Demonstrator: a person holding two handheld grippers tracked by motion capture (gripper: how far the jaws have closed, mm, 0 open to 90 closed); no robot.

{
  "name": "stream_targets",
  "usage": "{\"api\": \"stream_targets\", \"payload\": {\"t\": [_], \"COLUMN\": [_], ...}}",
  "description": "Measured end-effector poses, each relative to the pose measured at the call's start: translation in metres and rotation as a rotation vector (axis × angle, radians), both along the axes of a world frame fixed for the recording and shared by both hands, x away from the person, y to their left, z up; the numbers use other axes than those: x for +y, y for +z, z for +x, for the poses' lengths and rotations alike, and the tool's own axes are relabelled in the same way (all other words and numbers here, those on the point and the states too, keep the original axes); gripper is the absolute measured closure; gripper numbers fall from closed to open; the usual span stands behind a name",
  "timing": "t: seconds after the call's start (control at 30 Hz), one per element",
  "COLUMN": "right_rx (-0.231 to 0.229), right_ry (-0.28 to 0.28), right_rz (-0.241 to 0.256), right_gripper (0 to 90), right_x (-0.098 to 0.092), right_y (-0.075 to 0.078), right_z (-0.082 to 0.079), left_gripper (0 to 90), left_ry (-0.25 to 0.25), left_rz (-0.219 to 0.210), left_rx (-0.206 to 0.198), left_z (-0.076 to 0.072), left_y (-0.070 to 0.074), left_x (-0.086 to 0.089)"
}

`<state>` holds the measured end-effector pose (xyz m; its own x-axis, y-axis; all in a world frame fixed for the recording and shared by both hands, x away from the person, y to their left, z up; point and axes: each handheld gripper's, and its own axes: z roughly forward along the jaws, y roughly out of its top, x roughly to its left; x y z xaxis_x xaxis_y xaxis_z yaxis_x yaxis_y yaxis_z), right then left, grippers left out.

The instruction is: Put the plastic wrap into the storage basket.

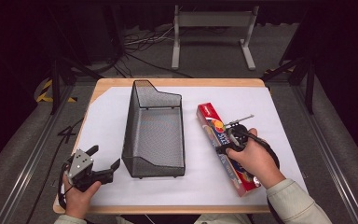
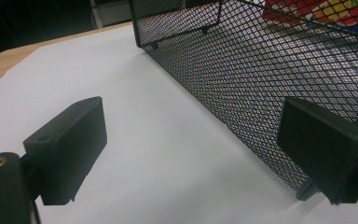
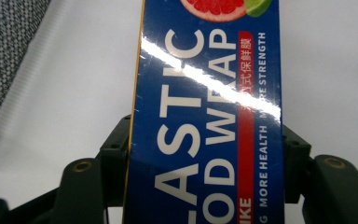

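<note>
The plastic wrap box (image 1: 225,146) is seen lying flat on the white sheet (image 1: 107,121) that covers the tabletop (image 1: 177,82), just to the right of the wire mesh basket (image 1: 154,130) and apart from it, its long axis running from the far end of the basket toward the person's side. The right gripper (image 1: 227,141) is set across the middle of the box; in the right gripper view a jaw is pressed against each long side of the box (image 3: 205,116), so the box is judged to be grasped, though it is not yet lifted off the sheet. The work is therefore judged to be at an early stage: the grip is taken, while the lifting, the carrying over the basket's right wall and the setting down inside are all left, and nothing is seen inside the basket. The right hand (image 1: 256,161) is laid over the near half of the box, the forearm in a light sleeve coming in from the near right of the basket. The left gripper (image 1: 103,164) is held low at the near left corner of the basket, its jaws spread wide and nothing between them; in the left gripper view the mesh wall (image 2: 261,84) is seen just beside one jaw. The left hand (image 1: 80,198) is wrapped around its grip at the near edge of the tabletop.
</note>
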<state>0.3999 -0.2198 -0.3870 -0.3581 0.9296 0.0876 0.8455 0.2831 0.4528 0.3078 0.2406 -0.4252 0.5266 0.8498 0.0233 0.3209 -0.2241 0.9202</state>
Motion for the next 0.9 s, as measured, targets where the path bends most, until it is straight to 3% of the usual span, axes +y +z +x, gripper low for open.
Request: {"api": "stream_targets", "payload": {"t": [0.9], "right_rx": [-0.088], "right_ry": [-0.033], "right_rz": [0.111], "right_gripper": [39.8], "right_x": [-0.008], "right_y": [0.051], "right_z": [-0.004], "left_gripper": [9.2], "left_ry": [-0.001], "left_rz": [0.016], "left_rx": [-0.007], "left_z": [0.0], "left_y": [0.0], "left_x": [-0.002]}}
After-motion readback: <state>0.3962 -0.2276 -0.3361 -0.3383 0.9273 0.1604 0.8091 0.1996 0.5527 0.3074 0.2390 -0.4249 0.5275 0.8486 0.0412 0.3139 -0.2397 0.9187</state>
